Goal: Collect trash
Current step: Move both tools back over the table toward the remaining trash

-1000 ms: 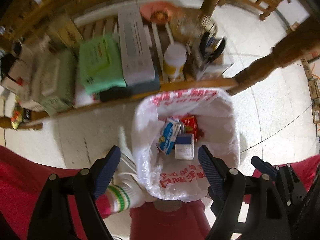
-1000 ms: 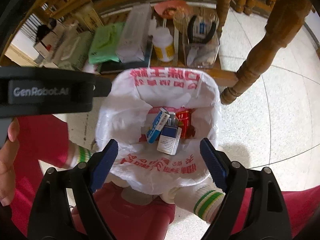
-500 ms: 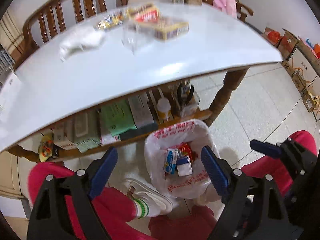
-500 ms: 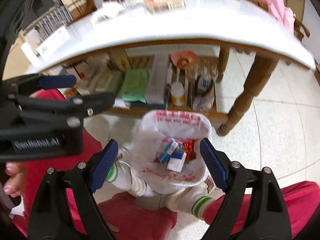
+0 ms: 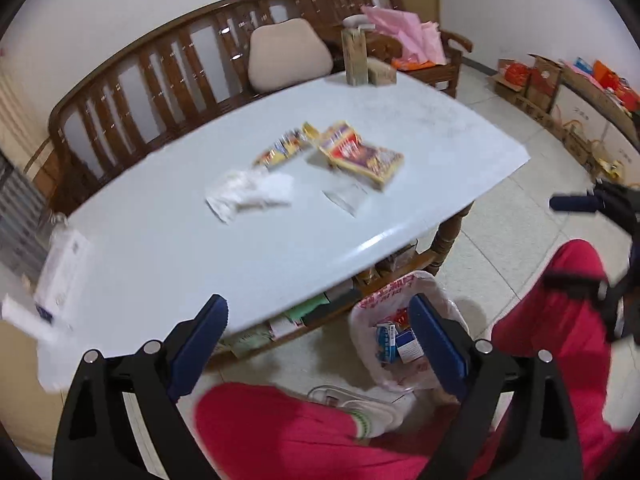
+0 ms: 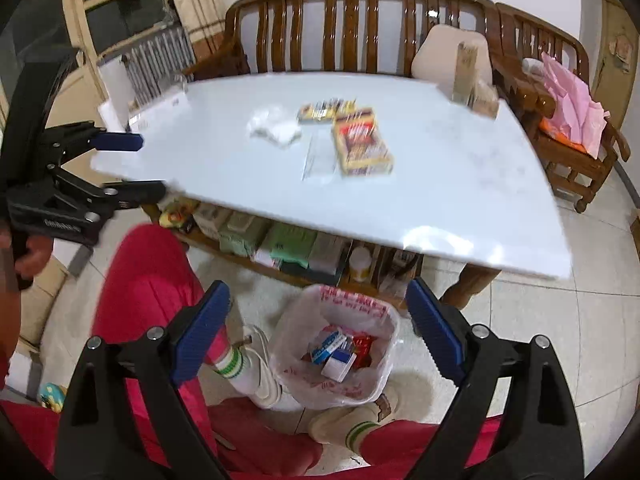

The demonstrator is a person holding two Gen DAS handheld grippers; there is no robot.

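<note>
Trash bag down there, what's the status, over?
Both claws, left and right, empty, jaws opening. Trash bag holds small boxes. Wrappers and tissue on table, nothing blocking.

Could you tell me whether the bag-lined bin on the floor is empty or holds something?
Not empty: the white plastic-lined bin holds several small cartons.

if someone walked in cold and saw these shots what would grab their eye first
Probably the litter in the middle of the white table: a yellow and red snack box, a smaller packet behind it and crumpled white tissue to its left. Next, the bag-lined trash bin on the floor between the person's feet, already holding small cartons. Both the left gripper and the right gripper are empty, jaws opening.
</note>
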